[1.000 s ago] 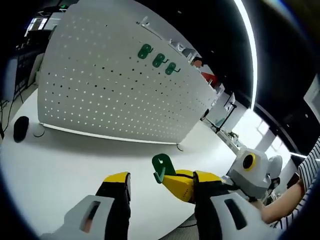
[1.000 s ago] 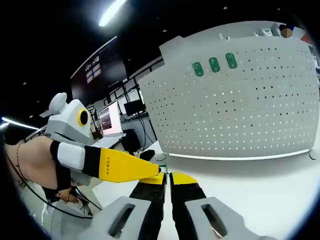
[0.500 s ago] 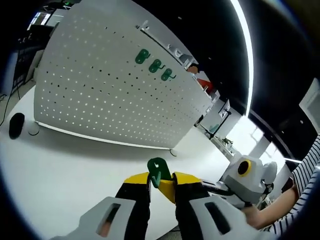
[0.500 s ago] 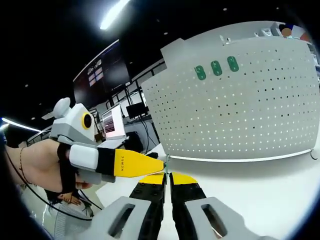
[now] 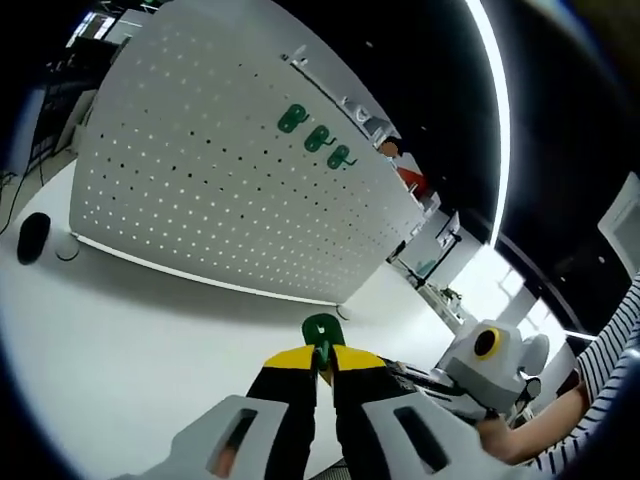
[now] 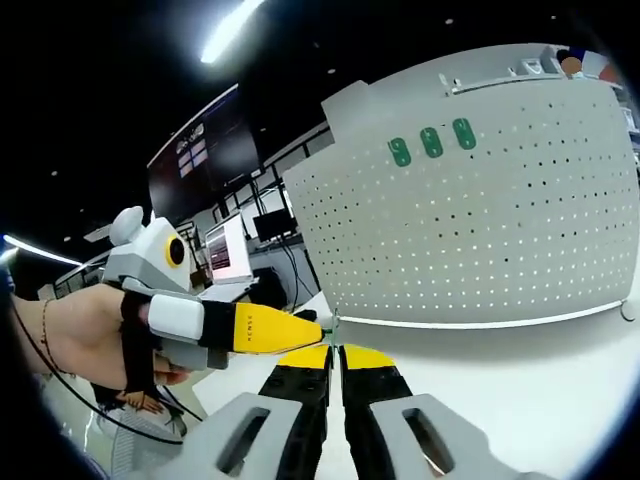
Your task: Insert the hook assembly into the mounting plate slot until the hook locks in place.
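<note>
Green plastic marks the task's thing: a small green hook (image 5: 320,333) stands upright between the yellow-tipped jaws of the left gripper (image 5: 321,362), which are pressed in on it from both sides, its rounded top poking above the tips. In the right gripper view the same hook (image 6: 331,320) is a thin green sliver at the meeting point of the 2 tools, edge-on and hard to make out. The right gripper (image 6: 333,357) has its jaws closed together with only a narrow dark seam between them; whether they also pinch the hook's lower end cannot be told. Well beyond both tools, a white perforated mounting plate (image 5: 220,190) stands upright on a white table (image 5: 120,340), and 3 more green hooks (image 5: 315,138) sit in a row near its upper edge; the right gripper view shows that row (image 6: 431,143) too. A person's hand (image 6: 85,335) grips the left tool's handle, with a thin bracelet at the wrist. A dark round object (image 5: 33,238) lies on the table beside the plate's near corner. A lit monitor (image 6: 217,252) stands in the dim background.
</note>
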